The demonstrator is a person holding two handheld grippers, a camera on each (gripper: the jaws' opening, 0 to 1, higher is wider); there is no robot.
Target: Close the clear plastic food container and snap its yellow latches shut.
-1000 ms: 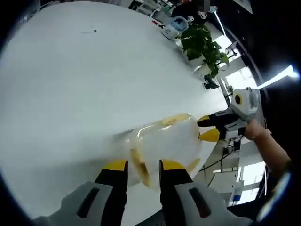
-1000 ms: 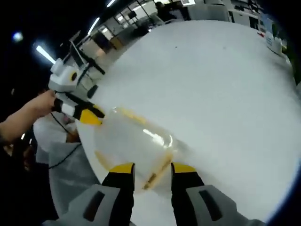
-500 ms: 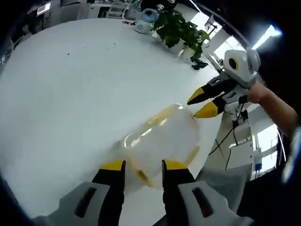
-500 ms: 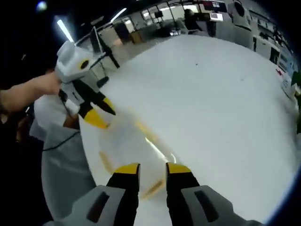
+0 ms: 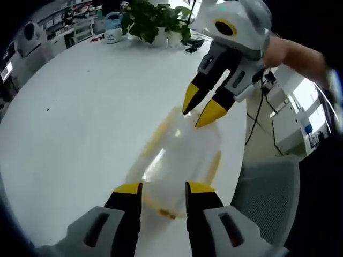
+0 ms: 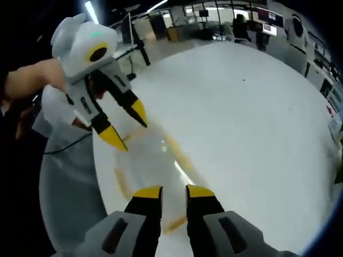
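The clear plastic container (image 5: 179,155) lies on the white round table (image 5: 80,118) near its edge, blurred, with yellow latches (image 5: 214,163) along its sides. My left gripper (image 5: 164,188) stands open at the container's near end, which shows between its yellow tips. From the upper right my right gripper (image 5: 201,106) points down at the far end, its tips slightly apart. In the right gripper view the container (image 6: 153,163) lies ahead of my right gripper (image 6: 173,191), whose jaws stand narrowly apart. The left gripper (image 6: 126,125) hangs over the opposite end, jaws spread.
Potted plants (image 5: 155,16) and a blue-and-white jug (image 5: 111,33) stand at the table's far side. A grey chair (image 5: 268,198) sits just past the table edge beside the container. A person's hand (image 6: 32,80) holds the left gripper. Office desks fill the background.
Both views have swung round and the two grippers have come closer together over the container's ends. The right gripper's jaws have narrowed a little. The container stays on the table.
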